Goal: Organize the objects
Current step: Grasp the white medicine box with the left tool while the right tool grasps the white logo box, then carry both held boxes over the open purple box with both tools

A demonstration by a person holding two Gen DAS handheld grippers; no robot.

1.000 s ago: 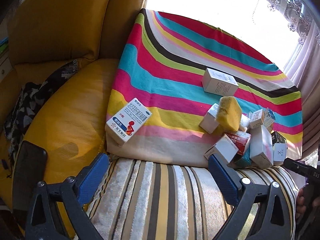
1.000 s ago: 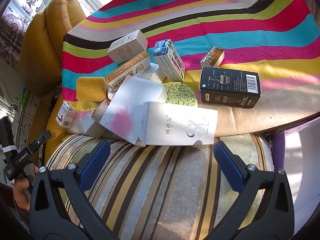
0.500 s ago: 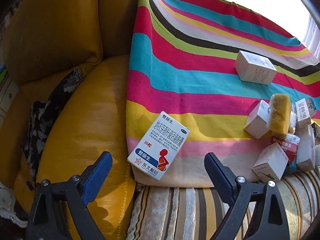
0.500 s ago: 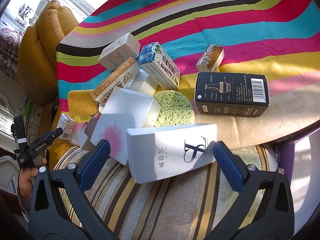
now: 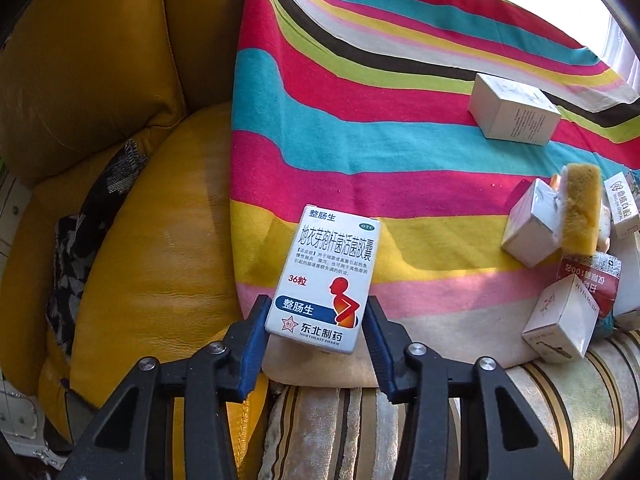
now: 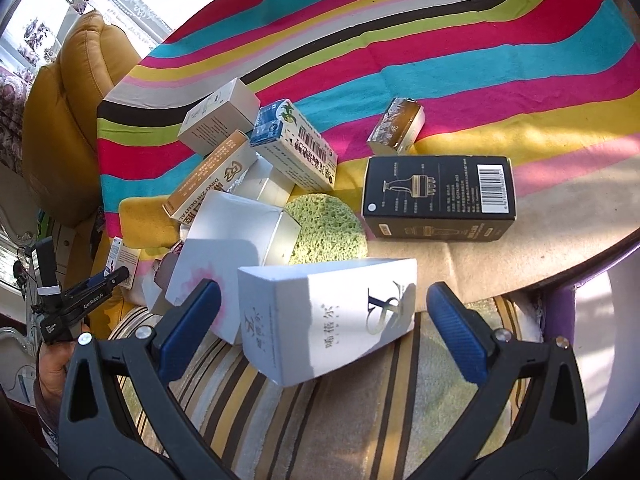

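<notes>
Since the striped cloth (image 5: 360, 128) serves as sorting surface, boxes cluster at right of frame. Left gripper (image 5: 314, 330) pinches the medicine box (image 5: 326, 276), lower centre. Right gripper (image 6: 324, 312) gapes wide around the white box (image 6: 332, 316), lower centre, untouched.

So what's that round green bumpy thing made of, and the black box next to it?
The round green pad looks like sponge: its surface is full of little holes and looks matte. The black rectangular box looks like thin printed cardboard, with sharp folded edges, a barcode and a slight sheen.
</notes>
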